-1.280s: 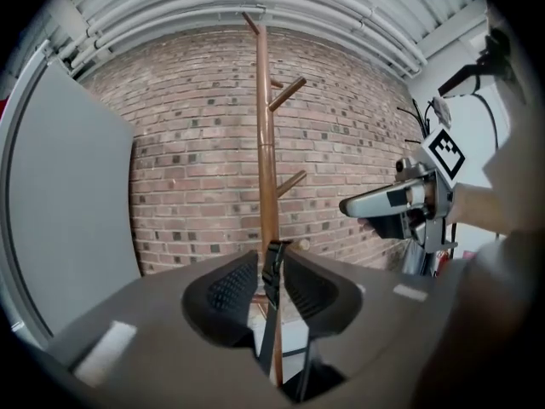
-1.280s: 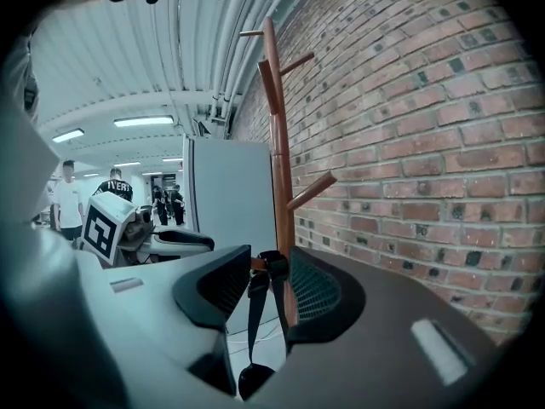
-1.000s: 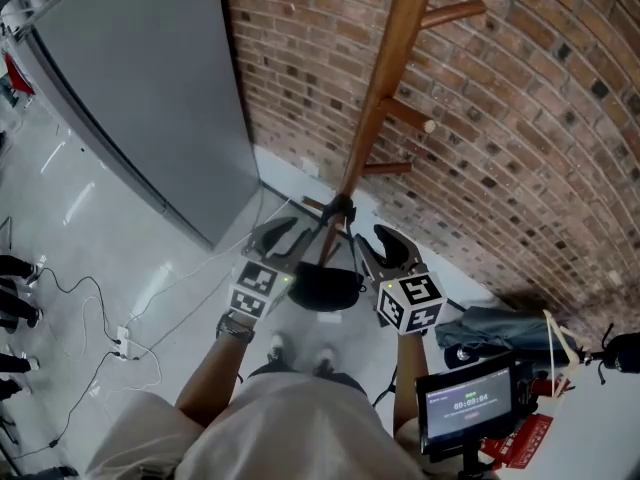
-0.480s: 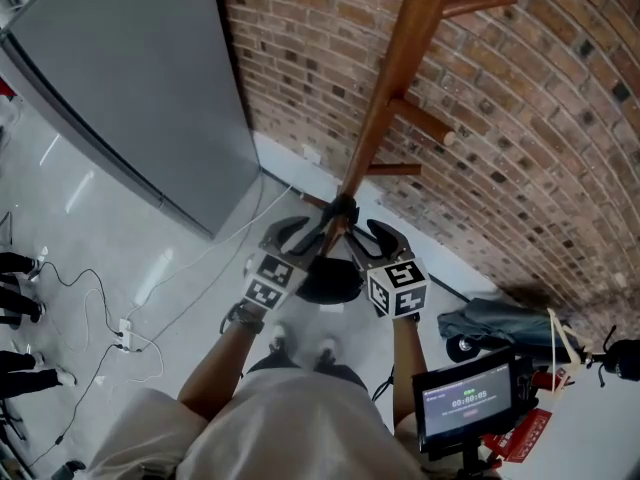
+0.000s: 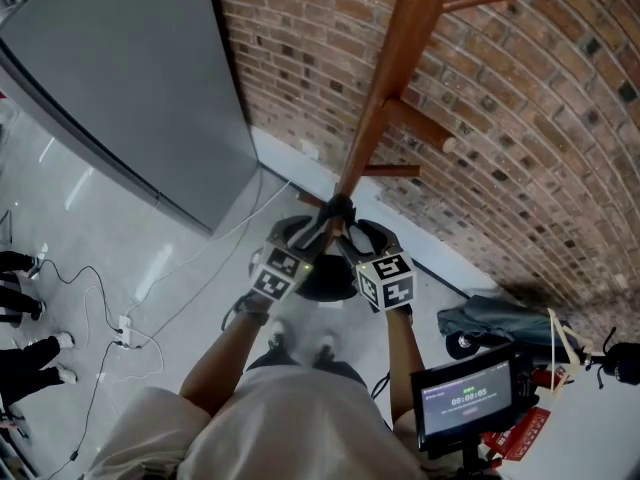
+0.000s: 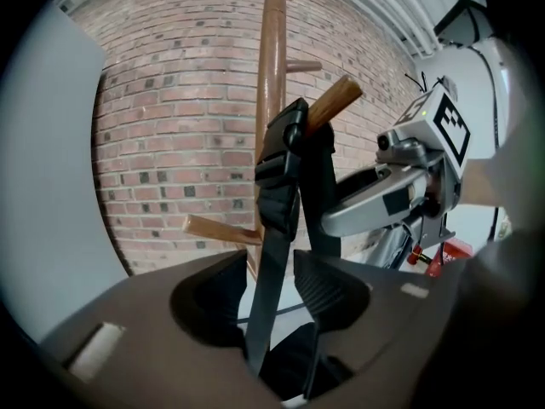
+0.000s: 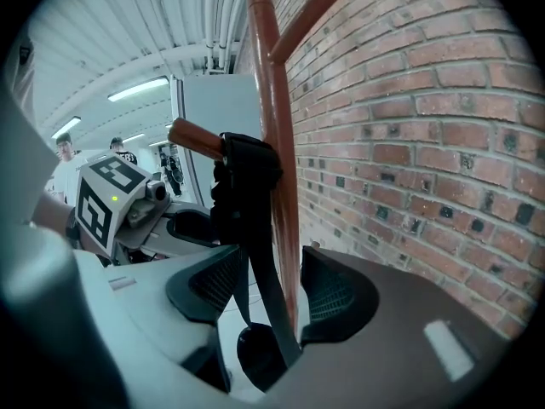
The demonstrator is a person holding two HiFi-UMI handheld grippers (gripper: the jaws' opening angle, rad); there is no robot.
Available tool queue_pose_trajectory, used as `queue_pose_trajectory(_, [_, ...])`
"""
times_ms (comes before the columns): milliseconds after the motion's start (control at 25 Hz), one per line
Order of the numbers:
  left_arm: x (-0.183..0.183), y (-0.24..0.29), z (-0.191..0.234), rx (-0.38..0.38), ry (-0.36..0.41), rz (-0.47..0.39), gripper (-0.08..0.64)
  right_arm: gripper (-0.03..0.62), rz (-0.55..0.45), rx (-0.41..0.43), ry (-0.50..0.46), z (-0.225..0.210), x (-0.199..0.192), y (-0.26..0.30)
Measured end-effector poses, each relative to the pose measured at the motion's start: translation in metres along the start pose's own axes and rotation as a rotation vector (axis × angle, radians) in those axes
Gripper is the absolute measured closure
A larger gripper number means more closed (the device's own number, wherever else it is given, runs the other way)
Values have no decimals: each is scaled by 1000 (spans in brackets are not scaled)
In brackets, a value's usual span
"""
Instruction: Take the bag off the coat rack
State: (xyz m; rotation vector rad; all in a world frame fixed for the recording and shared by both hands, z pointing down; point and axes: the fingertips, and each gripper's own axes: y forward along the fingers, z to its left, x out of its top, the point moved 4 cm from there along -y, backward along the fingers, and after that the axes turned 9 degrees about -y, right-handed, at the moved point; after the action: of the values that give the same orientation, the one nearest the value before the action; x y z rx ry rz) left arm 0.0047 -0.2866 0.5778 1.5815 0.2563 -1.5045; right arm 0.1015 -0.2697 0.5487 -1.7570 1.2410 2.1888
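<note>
A wooden coat rack (image 5: 392, 78) stands against the brick wall. A black bag (image 5: 325, 276) hangs low on it, its strap (image 5: 339, 211) looped over a short peg (image 6: 334, 100). My left gripper (image 5: 298, 234) and right gripper (image 5: 366, 236) flank the strap just below the peg. In the left gripper view the strap (image 6: 274, 228) runs down between the jaws of the left gripper (image 6: 268, 267), which are opening, with gaps on both sides. In the right gripper view the strap (image 7: 255, 267) and the pole (image 7: 279, 160) sit between the opening jaws of the right gripper (image 7: 272, 267), untouched.
A tall grey cabinet (image 5: 130, 88) stands left of the rack, and the brick wall (image 5: 530, 138) is behind it. White cables (image 5: 125, 340) trail on the floor at left. A dark bundle (image 5: 490, 320) and a small screen (image 5: 470, 400) are at lower right. People (image 7: 64, 156) stand far back.
Both grippers have moved forward and closer together, up to the strap under the peg. Their jaws have spread wider.
</note>
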Motion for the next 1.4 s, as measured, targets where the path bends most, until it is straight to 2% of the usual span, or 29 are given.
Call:
queue_pose_trajectory(200, [-3,10,2,5,-1,25,390,389,27,-12,0,-5,-5,9])
queue_pose_trajectory(480, [-5,11,5,13,-17,33,494,506,24,-30,16,-7,-6,13])
queue_pose_trajectory(640, [-5,11,5,16,-40,27,524,573,29,-34,20,-6,-5,12])
queue_pose_trajectory(1000, [-5,7,8,35,-71,24,555,586,36,-44,49,-8,-3,3])
queue_pose_trajectory(1400, [5,-15,8,41,-101,-41,555,586,-12,-46,67,-4,10,-18])
